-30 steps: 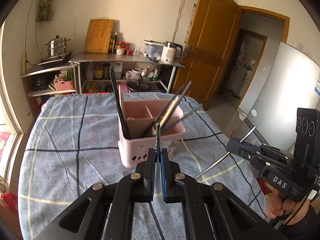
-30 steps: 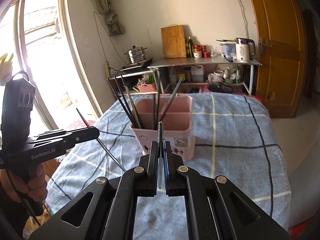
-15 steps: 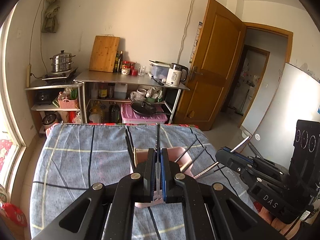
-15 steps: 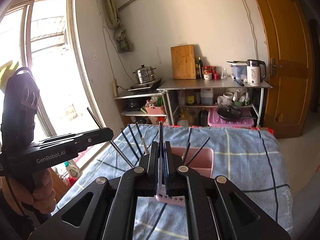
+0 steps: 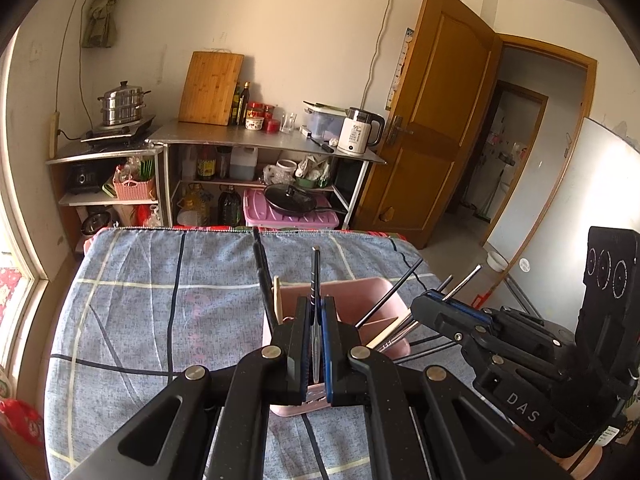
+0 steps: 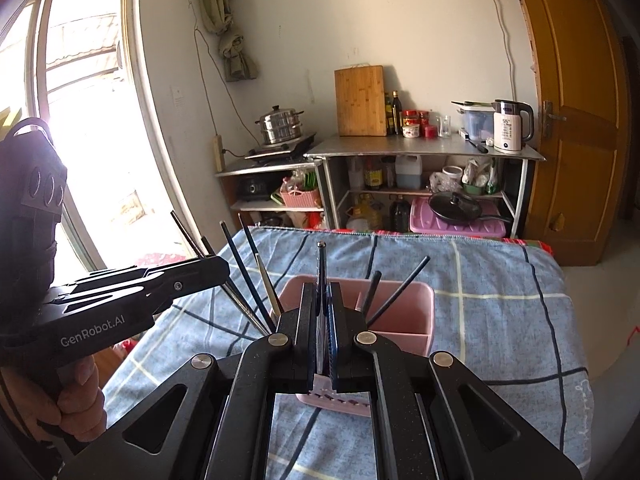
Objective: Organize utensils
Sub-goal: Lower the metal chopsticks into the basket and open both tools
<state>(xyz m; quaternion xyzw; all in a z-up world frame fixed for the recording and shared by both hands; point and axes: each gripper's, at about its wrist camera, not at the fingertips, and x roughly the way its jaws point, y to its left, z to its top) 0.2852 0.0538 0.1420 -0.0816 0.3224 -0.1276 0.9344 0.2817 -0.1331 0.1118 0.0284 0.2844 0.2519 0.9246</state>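
Note:
A pink divided utensil holder (image 5: 360, 300) (image 6: 404, 300) stands on the blue checked tablecloth, with several dark and metal chopsticks leaning in it. My left gripper (image 5: 316, 312) is shut on a thin dark chopstick (image 5: 316, 268) that stands upright just above the holder's near side. It also shows from the side in the right wrist view (image 6: 216, 270). My right gripper (image 6: 323, 304) is shut on a thin metal chopstick (image 6: 321, 260), upright over the holder's near edge. It also shows in the left wrist view (image 5: 432, 308), at the holder's right.
The cloth-covered table (image 5: 140, 300) ends at a far edge near a steel shelf unit (image 5: 260, 148) with a kettle, bottles and a cutting board. A window (image 6: 80, 120) is on the left and a wooden door (image 5: 432, 112) on the right.
Both grippers have come down and forward with their chopsticks, so the holder shows larger and closer below the fingertips. The views rose first, then dropped back toward the holder.

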